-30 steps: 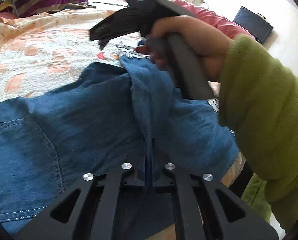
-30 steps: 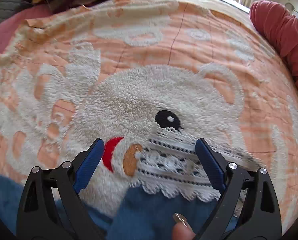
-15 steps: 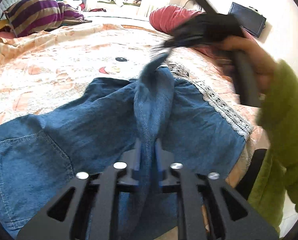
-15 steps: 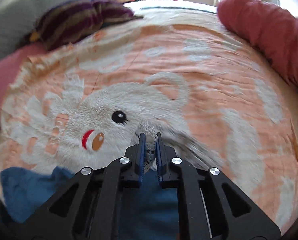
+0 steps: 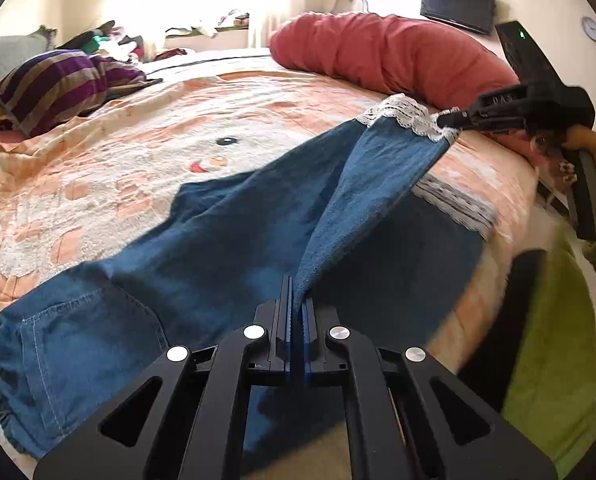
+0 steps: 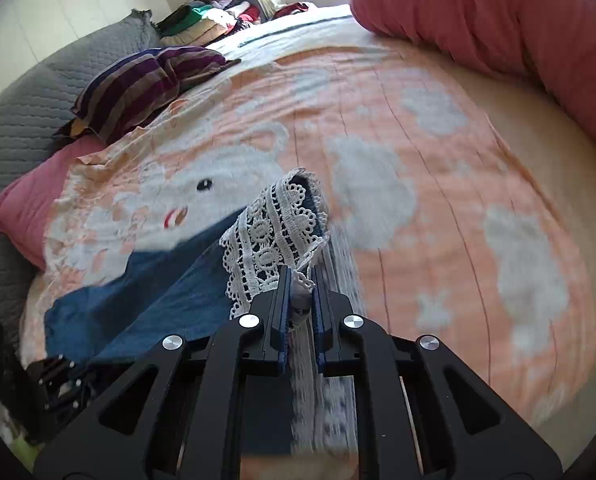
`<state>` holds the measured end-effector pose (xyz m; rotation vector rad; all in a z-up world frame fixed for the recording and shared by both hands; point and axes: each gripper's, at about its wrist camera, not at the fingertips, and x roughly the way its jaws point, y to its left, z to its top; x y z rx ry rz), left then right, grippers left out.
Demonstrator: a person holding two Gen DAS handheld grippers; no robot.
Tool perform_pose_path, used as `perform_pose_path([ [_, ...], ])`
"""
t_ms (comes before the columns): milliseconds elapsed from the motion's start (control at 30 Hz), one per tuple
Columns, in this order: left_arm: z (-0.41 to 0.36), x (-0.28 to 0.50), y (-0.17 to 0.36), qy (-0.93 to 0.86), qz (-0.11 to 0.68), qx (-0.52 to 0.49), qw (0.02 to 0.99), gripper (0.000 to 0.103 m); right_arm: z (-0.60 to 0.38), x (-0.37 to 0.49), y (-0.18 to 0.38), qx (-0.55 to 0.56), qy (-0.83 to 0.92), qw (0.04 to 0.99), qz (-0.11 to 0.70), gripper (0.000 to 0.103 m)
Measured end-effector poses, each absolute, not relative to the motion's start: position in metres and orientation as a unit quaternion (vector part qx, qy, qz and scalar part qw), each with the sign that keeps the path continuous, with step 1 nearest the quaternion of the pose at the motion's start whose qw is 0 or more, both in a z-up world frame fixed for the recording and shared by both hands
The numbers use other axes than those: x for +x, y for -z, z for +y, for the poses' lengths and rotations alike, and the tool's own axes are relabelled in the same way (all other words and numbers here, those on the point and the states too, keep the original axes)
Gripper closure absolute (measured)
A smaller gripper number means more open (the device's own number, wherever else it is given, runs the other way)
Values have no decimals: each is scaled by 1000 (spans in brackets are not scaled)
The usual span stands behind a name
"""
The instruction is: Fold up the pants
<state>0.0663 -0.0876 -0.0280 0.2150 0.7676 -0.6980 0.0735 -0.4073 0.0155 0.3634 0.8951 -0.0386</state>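
**Observer:** On the bed, spread straight ahead of the left claw (image 5: 296,312), lie the blue denim pants (image 5: 202,248). Waist end with its stitched pocket sits low to the left of that claw; the legs run away up and to the right.

**Recorder:** Claw states?

**Observer:** Left claw: jaws pressed together on a fold of denim, cloth rising out from between them. Right claw (image 6: 299,300): jaws clamped on the white lace hem (image 6: 276,232) of one pant leg. That leg is lifted off the bed and stretched as a band between the two claws.

**Recorder:** The other leg?

**Observer:** Flat on the bedspread, below and to the right of the lifted band. Its lace hem (image 5: 453,204) lies near the bed's edge, somewhat blurred.

**Recorder:** Who holds the right claw?

**Observer:** A hand (image 5: 593,152) on its handle, far right in the left view, with a green sleeve (image 5: 553,380) below it.

**Recorder:** Surroundings?

**Observer:** Peach bedspread (image 6: 437,168) with a white bear face, beyond both claws. Long red bolster (image 5: 385,56) along the far right side, just behind the right claw's tips. Striped purple pillow (image 5: 58,84) far left; grey quilted cushion (image 6: 30,120) further left. Pile of clothes (image 6: 214,12) at the far end. Dark screen (image 5: 457,4) on the wall above the bolster.
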Motion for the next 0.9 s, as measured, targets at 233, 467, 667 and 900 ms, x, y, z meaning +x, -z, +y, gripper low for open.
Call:
perform_pose_path([
  [233,-84,52,27,350,370,124,852,100,-411,31,16,198,15,863,465,98],
  [467,-96,35,39,364,376,155,838,100,-416,11,34,200,32,856,476,98],
  [667,-103,32,53,361,394,176,827,100,-411,9,42,152,64,858,487,84],
  [900,-102,34,54,366,396,168,825,100,-343,-19,-3,-34,-9,913,406,78],
])
